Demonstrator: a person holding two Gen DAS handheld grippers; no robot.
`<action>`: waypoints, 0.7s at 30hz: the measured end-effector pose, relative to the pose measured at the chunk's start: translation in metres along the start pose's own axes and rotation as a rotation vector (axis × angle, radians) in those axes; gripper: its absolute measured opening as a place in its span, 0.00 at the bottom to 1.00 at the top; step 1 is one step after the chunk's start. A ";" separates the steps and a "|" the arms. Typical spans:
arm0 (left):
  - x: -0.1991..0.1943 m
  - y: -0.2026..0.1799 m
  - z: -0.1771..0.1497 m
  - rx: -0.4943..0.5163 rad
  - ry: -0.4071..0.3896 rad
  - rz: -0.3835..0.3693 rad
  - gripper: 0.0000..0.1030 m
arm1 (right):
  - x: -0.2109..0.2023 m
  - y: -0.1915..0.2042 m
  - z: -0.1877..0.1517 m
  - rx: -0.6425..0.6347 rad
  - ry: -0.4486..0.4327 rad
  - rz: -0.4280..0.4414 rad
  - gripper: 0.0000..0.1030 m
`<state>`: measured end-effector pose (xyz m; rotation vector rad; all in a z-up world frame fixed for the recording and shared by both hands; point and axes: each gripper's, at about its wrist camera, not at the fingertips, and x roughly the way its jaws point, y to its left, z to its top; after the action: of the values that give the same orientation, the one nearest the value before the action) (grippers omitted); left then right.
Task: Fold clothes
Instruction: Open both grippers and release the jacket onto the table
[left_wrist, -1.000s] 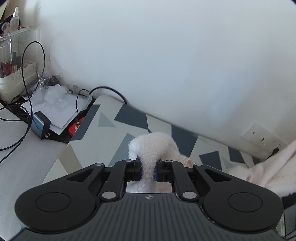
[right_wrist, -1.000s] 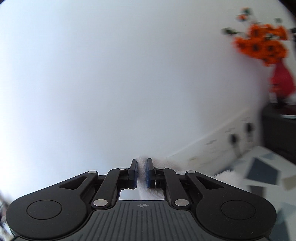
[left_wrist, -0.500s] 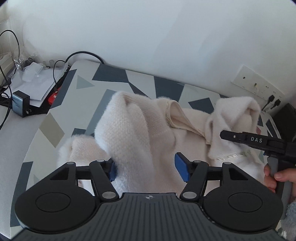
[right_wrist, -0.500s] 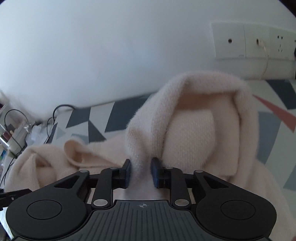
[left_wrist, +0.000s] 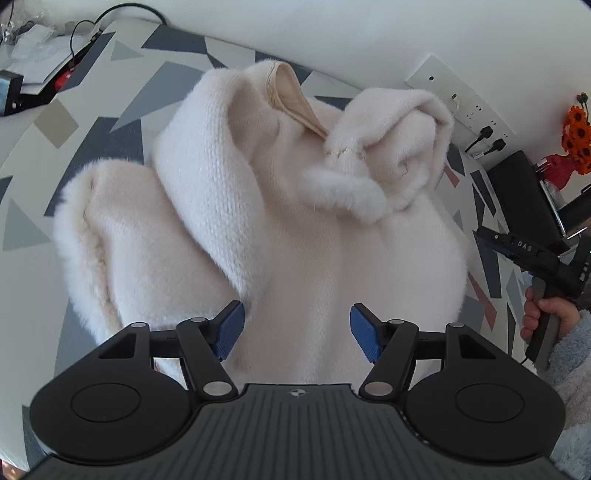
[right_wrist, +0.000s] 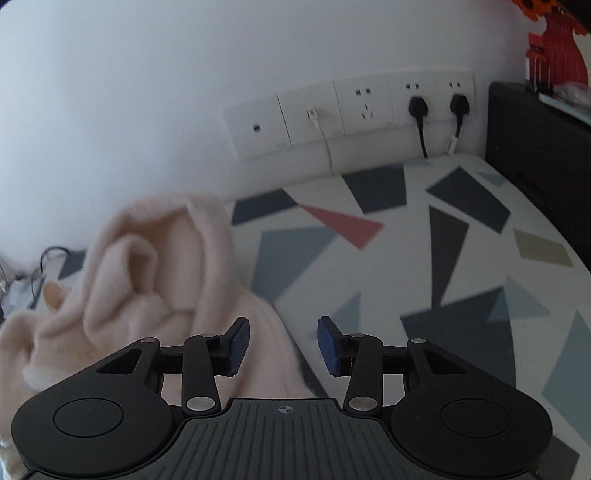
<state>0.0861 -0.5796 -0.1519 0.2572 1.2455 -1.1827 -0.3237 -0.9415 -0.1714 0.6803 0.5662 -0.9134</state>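
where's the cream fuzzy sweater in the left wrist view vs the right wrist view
Left wrist view: the cream sweater fills the centre, heaped on the patterned table.
Right wrist view: it sits at lower left, slightly blurred.
Shared landmark: the white wall socket strip, upper right and top centre.

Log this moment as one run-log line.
task: fold clothes | left tongs: open, empty, above sweater | right tongs: open, empty, at sweater's edge | sweater: crumpled, unfolded, on patterned table

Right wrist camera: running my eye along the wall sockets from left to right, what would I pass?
Small round port → white plug with thin white cable → empty socket → first black plug → second black plug.
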 end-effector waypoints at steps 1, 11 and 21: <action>0.001 0.000 -0.004 -0.014 0.009 0.002 0.63 | 0.006 -0.003 -0.007 0.041 0.007 0.002 0.37; 0.004 -0.018 -0.038 -0.022 0.058 0.007 0.63 | 0.032 -0.002 -0.049 0.191 0.042 0.074 0.15; 0.009 -0.026 -0.053 -0.060 0.026 0.025 0.63 | -0.043 -0.037 -0.048 0.151 0.047 0.050 0.11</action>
<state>0.0334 -0.5582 -0.1685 0.2433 1.2954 -1.1217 -0.3840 -0.9002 -0.1833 0.8497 0.5232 -0.9017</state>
